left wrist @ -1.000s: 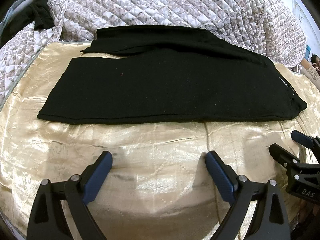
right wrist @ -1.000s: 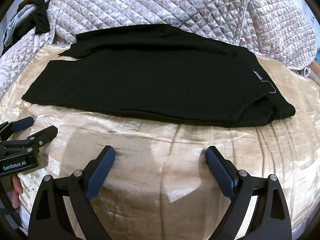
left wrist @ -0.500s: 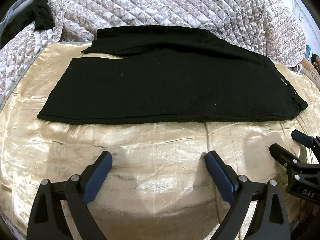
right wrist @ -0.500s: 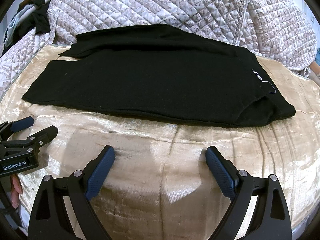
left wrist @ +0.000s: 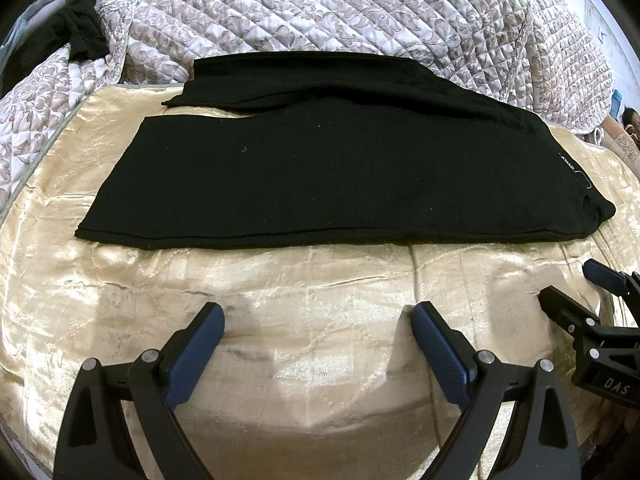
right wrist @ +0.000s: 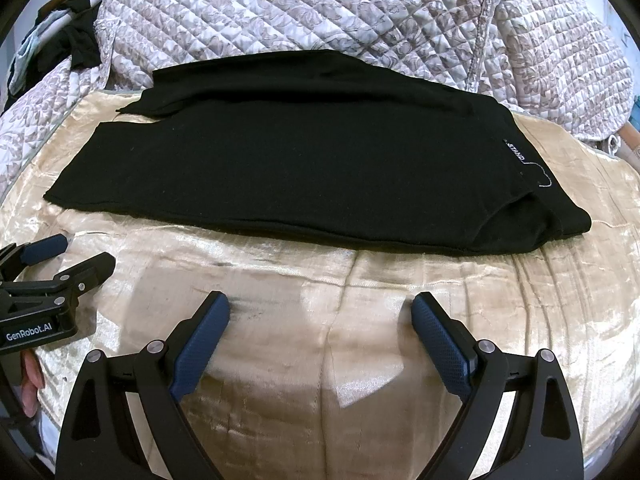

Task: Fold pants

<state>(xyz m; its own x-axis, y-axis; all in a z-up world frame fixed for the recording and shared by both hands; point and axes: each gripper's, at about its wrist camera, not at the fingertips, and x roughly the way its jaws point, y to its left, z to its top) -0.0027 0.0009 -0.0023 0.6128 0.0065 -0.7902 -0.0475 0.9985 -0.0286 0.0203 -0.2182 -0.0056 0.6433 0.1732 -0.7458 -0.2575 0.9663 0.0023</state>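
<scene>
Black pants (left wrist: 328,168) lie flat across the gold bedspread (left wrist: 320,300), legs one over the other. Left gripper (left wrist: 318,322) and right gripper (right wrist: 320,312) hover just short, both wide open, empty.

Bed (left wrist: 320,360) with a shiny gold cover (right wrist: 400,360), wrinkled, a seam running away from between the right tool's (right wrist: 320,316) fingers. Black pants (left wrist: 320,176) lie flat on the cover just ahead of both tools, long side across the view, one leg partly over the other, waist end with a small white label (right wrist: 516,152) to the right. Far leg edge reaches a quilted floral blanket (left wrist: 360,8) bunched along the bed's far side. Dark clothing (left wrist: 80,32) sits on the blanket far left.
</scene>
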